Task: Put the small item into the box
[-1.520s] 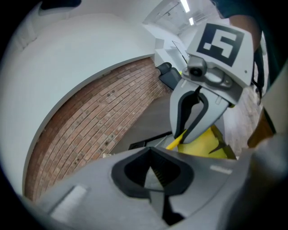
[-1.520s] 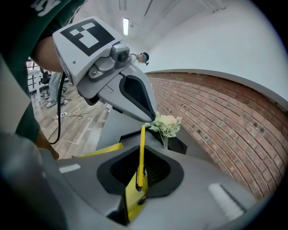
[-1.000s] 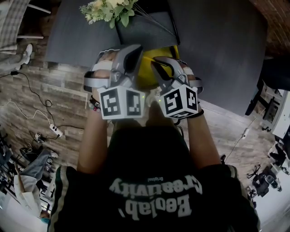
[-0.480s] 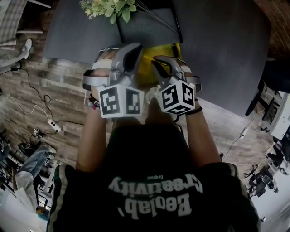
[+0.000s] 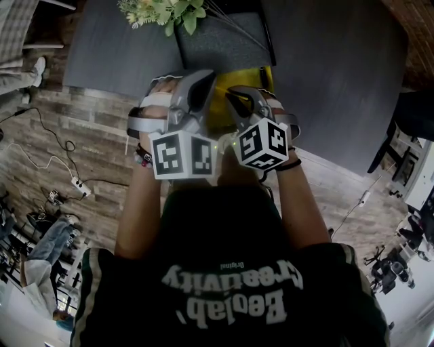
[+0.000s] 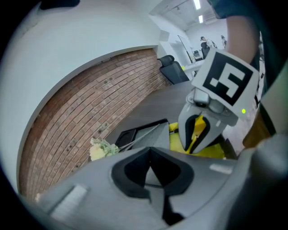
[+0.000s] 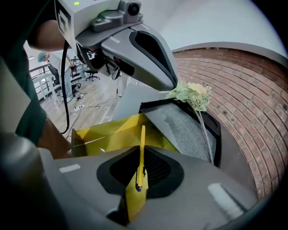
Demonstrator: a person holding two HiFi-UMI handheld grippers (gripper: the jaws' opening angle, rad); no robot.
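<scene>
An open yellow box (image 5: 228,112) stands on the dark table (image 5: 332,74), mostly hidden under both grippers in the head view. My right gripper (image 5: 234,99) is shut on a thin, flat yellow item (image 7: 142,134), seen edge-on, sticking up from the jaws above the box's opening (image 7: 101,134). The left gripper view shows that item (image 6: 197,131) between the right gripper's jaws. My left gripper (image 5: 204,76) hovers just left of it over the box, its jaws closed together (image 6: 151,151) with nothing between them.
A black tray (image 5: 268,42) with a grey cloth (image 5: 220,41) lies just beyond the box, and a flower sprig (image 5: 163,12) rests across it. A brick wall (image 7: 252,112) curves behind the table. Cables (image 5: 64,179) lie on the wooden floor at left.
My right gripper has sunk a little toward the box and tipped further down, still holding the yellow item. The left gripper has barely moved.
</scene>
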